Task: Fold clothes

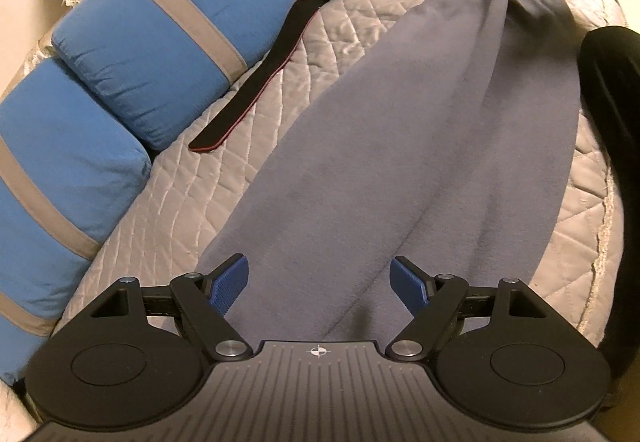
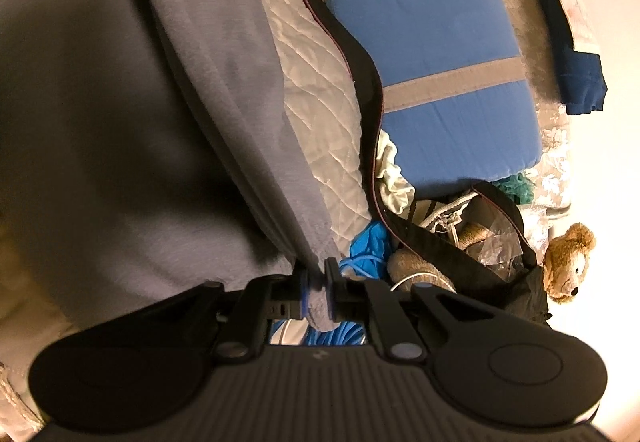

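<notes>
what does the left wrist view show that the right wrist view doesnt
Only the left wrist view: the left gripper with jaws wide open over the grey garment, not gripping it, and a second blue pillow nearer the camera.

Only the right wrist view: the right gripper pinching the garment's edge, a brown teddy bear, and a dark blue cloth by the wall.

Both: the grey garment, the quilted bedspread, the blue pillow with grey stripes and the black strap.
</notes>
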Demonstrator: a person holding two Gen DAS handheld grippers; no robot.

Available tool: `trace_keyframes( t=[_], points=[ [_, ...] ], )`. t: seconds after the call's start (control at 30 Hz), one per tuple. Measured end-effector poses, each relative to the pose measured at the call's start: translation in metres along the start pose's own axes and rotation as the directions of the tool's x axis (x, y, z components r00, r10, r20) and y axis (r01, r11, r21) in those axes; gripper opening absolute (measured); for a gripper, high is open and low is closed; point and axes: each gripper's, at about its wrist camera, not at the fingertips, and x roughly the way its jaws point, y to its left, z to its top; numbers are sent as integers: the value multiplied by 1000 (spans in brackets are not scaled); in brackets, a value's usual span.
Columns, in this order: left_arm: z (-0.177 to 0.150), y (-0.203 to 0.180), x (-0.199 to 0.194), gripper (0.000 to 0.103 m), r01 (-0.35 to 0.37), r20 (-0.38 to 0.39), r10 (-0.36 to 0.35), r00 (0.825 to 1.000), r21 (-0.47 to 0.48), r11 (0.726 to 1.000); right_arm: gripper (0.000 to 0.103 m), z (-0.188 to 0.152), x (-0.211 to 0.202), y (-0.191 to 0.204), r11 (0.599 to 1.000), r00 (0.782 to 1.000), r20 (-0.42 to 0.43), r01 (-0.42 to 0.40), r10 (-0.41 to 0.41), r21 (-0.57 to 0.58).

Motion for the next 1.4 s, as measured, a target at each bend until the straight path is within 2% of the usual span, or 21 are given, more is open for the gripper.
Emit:
trace_keyframes(
  t=[0.13, 0.3, 0.43, 0.7, 0.8, 0.87, 0.9, 0.93, 1.03, 1.23, 1.4],
  points=[
    [1, -5, -1, 77, -38, 19, 38, 999, 24, 999, 26, 1, 0, -2, 1000, 1000, -2, -2, 2, 7],
    [3, -28, -1, 77, -120, 88, 108, 990, 144, 982, 26, 1, 2, -10, 999, 1000, -5, -8, 8, 43],
    [5, -48, 8, 77, -162, 120, 134, 984, 265, 951, 26, 1, 3, -18, 997, 1000, -5, -4, 4, 77],
    [-2, -67, 32, 76, -211, 103, 184, 978, 451, 867, 25, 0, 2, -31, 993, 1000, 1, 1, -1, 119],
    [-6, -76, 40, 63, -268, 94, 259, 961, 533, 803, 26, 0, 2, -32, 992, 1000, 4, -1, 0, 125],
    [-10, -81, 41, 45, -302, 111, 291, 950, 566, 768, 26, -1, 2, -32, 992, 1000, 6, -2, 1, 128],
    [-12, -82, 41, 20, -316, 123, 302, 945, 575, 755, 26, -1, 2, -31, 992, 1000, 8, -1, 1, 129],
    [-13, -82, 38, 5, -331, 139, 309, 941, 569, 752, 26, -2, 2, -30, 992, 1000, 8, 2, -3, 128],
    [-16, -81, 26, 3, -352, 179, 305, 936, 554, 754, 26, -6, 0, -26, 992, 1000, 12, 8, -9, 127],
    [-17, -87, 0, 3, -394, 239, 313, 919, 570, 721, 23, -18, -12, -14, 992, 999, 46, 22, -28, 124],
    [-19, -98, -16, 3, -378, 238, 294, 926, 591, 712, 23, -26, -28, 0, 997, 997, 62, 36, -40, 65]
  ],
)
